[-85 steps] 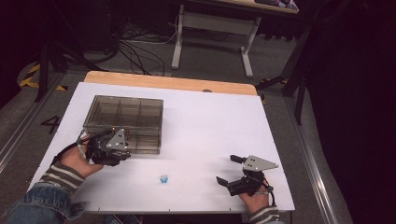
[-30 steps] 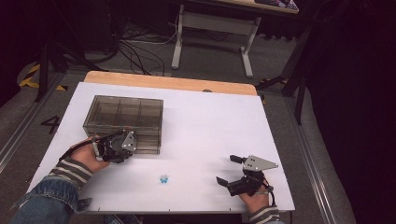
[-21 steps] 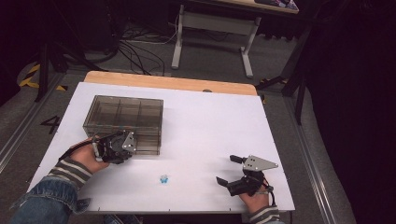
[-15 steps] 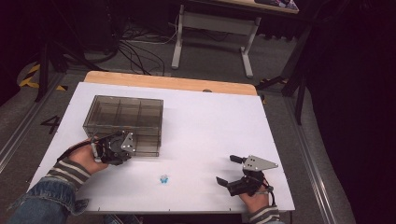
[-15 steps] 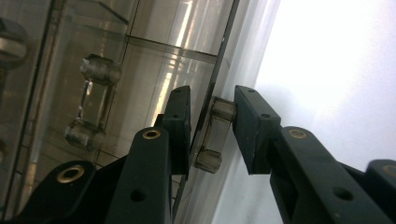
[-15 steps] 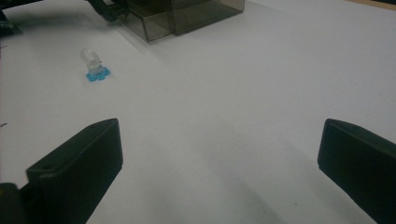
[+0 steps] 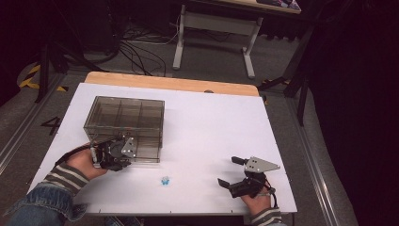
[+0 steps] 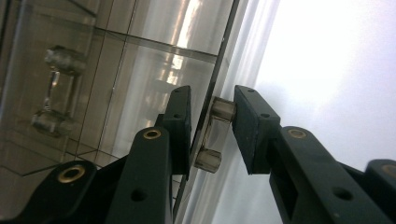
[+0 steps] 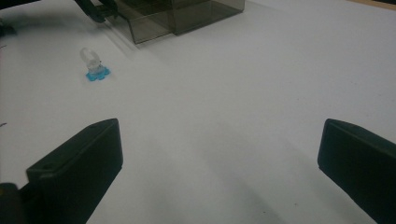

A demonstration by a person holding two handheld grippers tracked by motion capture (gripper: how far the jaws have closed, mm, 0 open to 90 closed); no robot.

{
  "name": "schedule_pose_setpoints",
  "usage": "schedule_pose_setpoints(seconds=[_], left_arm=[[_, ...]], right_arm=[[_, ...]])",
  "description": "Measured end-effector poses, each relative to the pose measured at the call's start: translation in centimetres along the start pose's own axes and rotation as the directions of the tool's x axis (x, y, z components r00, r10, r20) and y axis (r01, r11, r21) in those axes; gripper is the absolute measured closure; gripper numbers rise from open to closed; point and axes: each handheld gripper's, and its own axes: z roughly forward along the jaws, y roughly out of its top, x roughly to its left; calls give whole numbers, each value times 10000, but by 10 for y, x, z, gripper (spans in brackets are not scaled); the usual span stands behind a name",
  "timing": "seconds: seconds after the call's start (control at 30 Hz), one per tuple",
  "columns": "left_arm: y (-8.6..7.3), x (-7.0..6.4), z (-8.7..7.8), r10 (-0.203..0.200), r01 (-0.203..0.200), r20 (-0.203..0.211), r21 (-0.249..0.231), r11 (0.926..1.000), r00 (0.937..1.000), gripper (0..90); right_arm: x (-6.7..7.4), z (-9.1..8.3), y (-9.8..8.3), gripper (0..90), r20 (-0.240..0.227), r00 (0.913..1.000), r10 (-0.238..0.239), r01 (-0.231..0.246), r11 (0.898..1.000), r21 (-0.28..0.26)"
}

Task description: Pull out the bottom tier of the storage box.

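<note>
Box (image 7: 126, 123) handle (image 8: 214, 134) now sits clamped in the left hand-held gripper (image 8: 212, 122), shifted slightly nearer since earlier; opening looks imminent; right hand-held gripper (image 9: 219, 154) idles wide open, empty.

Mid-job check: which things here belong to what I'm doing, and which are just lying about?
In the job:
- left gripper, jaws around the drawer handle
- smoky clear drawer box

Lying about:
- small blue-based ring, alone on the white table
- right gripper, open, idle
</note>
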Motion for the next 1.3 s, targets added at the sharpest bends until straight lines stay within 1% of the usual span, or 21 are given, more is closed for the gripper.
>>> schedule_pose_setpoints(seconds=[0.07,0.13,0.2,0.27,0.33,0.43,0.47,0.53,0.57,0.7,0.77,0.8,0.93,1.03,1.13,1.17,1.2,1.23,1.3], left_arm=[[1,-2,-1,122,-122,36,51,9999,9999,687],[1,-3,-2,157,-158,91,67,9999,9998,689],[1,-5,-2,96,-98,126,101,9999,9999,689],[0,-5,-3,172,-174,155,140,9998,9997,690],[0,-7,-3,131,-134,212,164,9998,9997,690],[0,-9,-4,241,-247,262,233,9994,9994,692],[0,-11,-4,164,-171,259,234,9996,9995,694],[1,-13,-3,356,-366,294,337,9988,9989,697],[1,-14,-3,320,-332,350,329,9989,9989,698],[1,-14,-3,398,-417,440,437,9982,9982,702],[0,-14,-3,351,-374,505,443,9983,9981,702],[0,-15,-3,297,-319,507,422,9986,9983,702],[0,-16,-3,321,-344,523,450,9984,9981,702],[-1,-16,-4,298,-319,585,358,9988,9978,684],[-1,-14,-7,478,-488,767,115,9987,9959,629],[-1,-15,-8,392,-394,832,3,9992,9958,626],[-1,-15,-9,389,-384,864,-74,9992,9955,619],[-1,-15,-10,412,-400,860,-156,9991,9954,612],[-1,-15,-12,321,-301,855,-243,9993,9958,606]], right_arm=[[0,0,0,7,4,10000,-1,1,10000,-1],[0,0,0,7,7,10000,1,-1,10000,1],[0,0,0,7,2,10000,13,-13,10000,4],[0,0,0,7,1,10000,13,-13,10000,4],[0,0,0,7,2,10000,19,-19,10000,5],[0,0,0,7,2,10000,19,-19,10000,4],[0,0,0,7,1,10000,21,-21,10000,5],[0,0,0,7,8,10000,15,-15,10000,-2],[0,0,0,7,10,10000,17,-17,10000,-2],[0,0,0,7,10,10000,28,-28,10000,3],[0,0,0,7,9,10000,31,-31,10000,3],[0,0,0,7,13,10000,34,-34,10000,4],[0,0,0,7,17,10000,31,-31,10000,3],[0,0,0,7,28,10000,26,-26,10000,-3],[0,0,0,7,24,10000,25,-25,10000,3],[0,0,0,7,21,10000,27,-27,10000,5],[0,0,0,7,22,10000,24,-24,10000,1],[0,0,0,7,20,10000,26,-26,10000,2],[0,0,0,7,15,10000,21,-21,10000,1]])
